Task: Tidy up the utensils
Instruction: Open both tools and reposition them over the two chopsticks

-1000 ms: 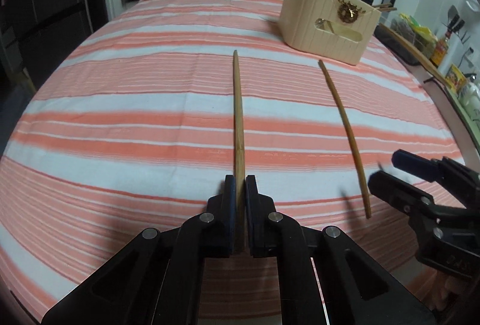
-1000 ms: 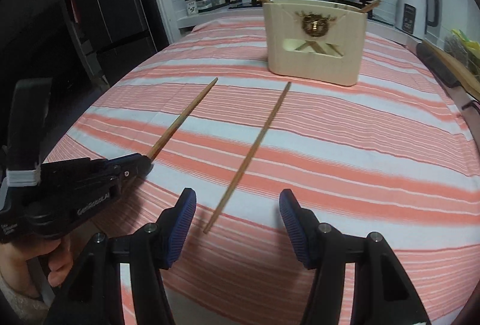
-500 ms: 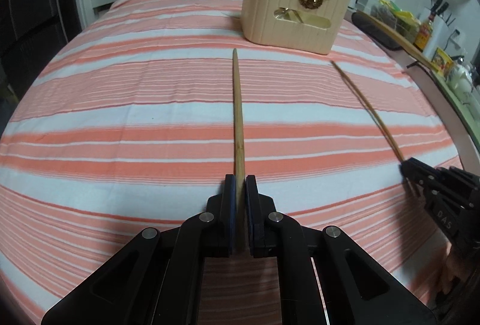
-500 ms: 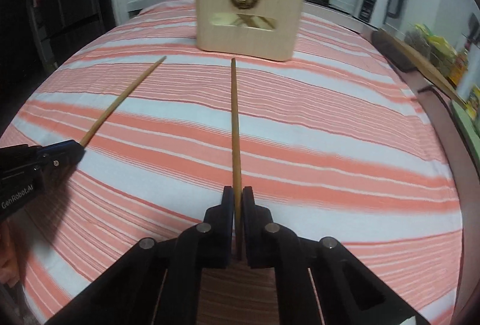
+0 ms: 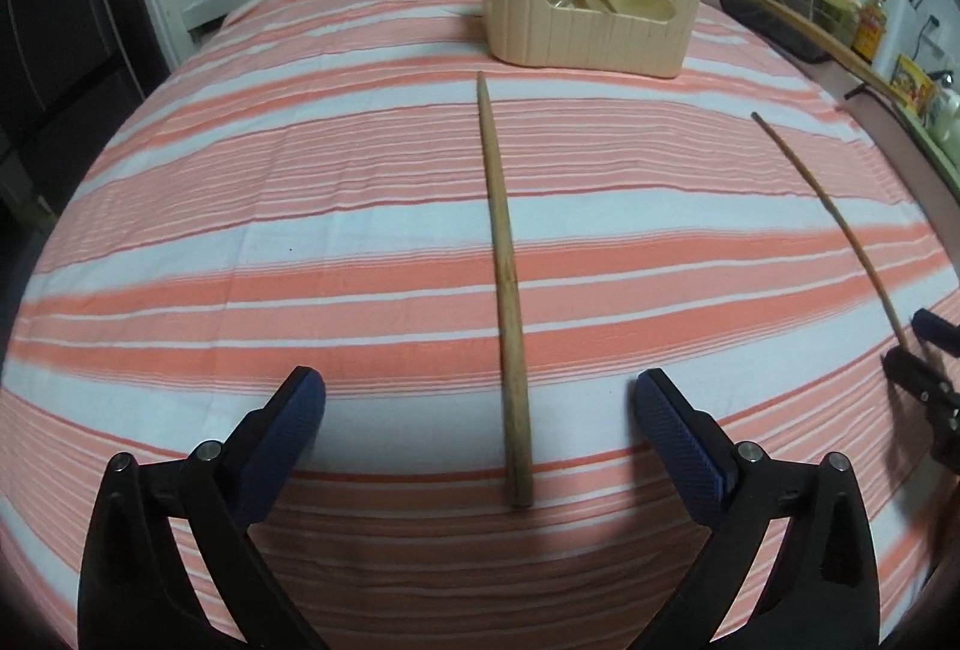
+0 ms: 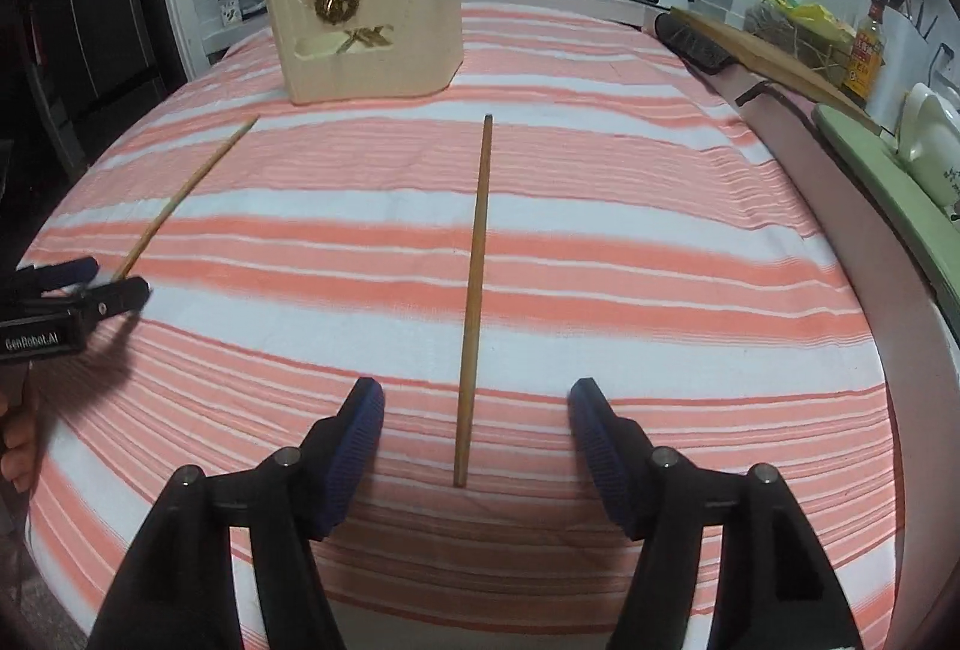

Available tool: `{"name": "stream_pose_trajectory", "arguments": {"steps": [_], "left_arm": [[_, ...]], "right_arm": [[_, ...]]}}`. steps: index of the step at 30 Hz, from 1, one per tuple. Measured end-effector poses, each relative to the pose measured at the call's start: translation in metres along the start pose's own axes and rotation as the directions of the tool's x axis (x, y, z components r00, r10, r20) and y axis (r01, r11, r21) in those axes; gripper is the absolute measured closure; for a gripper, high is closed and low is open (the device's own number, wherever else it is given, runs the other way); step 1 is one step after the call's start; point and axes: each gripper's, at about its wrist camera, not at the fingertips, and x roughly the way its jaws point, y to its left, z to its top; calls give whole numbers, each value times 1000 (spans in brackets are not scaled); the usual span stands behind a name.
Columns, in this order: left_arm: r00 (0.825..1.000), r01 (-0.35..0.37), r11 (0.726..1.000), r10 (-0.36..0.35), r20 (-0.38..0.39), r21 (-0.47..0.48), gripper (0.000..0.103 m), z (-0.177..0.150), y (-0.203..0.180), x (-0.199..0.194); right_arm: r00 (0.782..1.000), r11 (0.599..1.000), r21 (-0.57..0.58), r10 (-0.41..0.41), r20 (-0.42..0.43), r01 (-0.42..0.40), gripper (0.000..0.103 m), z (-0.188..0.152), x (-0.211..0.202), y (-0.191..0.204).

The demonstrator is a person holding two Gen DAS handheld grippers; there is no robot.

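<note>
Both grippers have just been opening and let go of the 2 chopsticks.
Left view: left gripper (image 5: pixel 480 410) released, chopstick (image 5: pixel 504 278) lying on cloth (image 5: pixel 240 230) between its jaws, pointing toward holder (image 5: pixel 591 20). Right view: right gripper (image 6: pixel 477 422) released, second chopstick (image 6: pixel 474 290) between its jaws.

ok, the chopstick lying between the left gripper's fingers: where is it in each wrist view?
Left wrist: chopstick runs up the centre, between the open fingers.
Right wrist: same chopstick lies at far left, slanting towards the left gripper.
Shared landmark: cream utensil holder at the top.
</note>
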Motion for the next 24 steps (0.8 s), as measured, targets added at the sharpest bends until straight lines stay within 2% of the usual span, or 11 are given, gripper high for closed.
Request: {"name": "stream_pose_trajectory", "arguments": {"steps": [5, 12, 16, 20, 24], "left_arm": [[1000, 21, 1000, -21, 6, 4, 0, -1, 4, 0], [1000, 28, 1000, -28, -2, 8, 0, 0, 2, 0], [996, 76, 994, -72, -57, 75, 0, -11, 6, -9], [991, 117, 984, -108, -74, 134, 0, -39, 18, -30], [992, 117, 991, -113, -54, 66, 0, -48, 31, -42]], "right_arm": [[1000, 1000, -6, 0, -7, 0, 26, 3, 5, -1], [1000, 1000, -2, 11, -10, -11, 24, 4, 6, -2], [1000, 1000, -13, 21, -16, -21, 23, -2, -1, -5], [1000, 1000, -7, 20, -6, -20, 23, -23, -17, -14], [1000, 1000, -19, -2, -4, 2, 24, -31, -25, -16]]}}
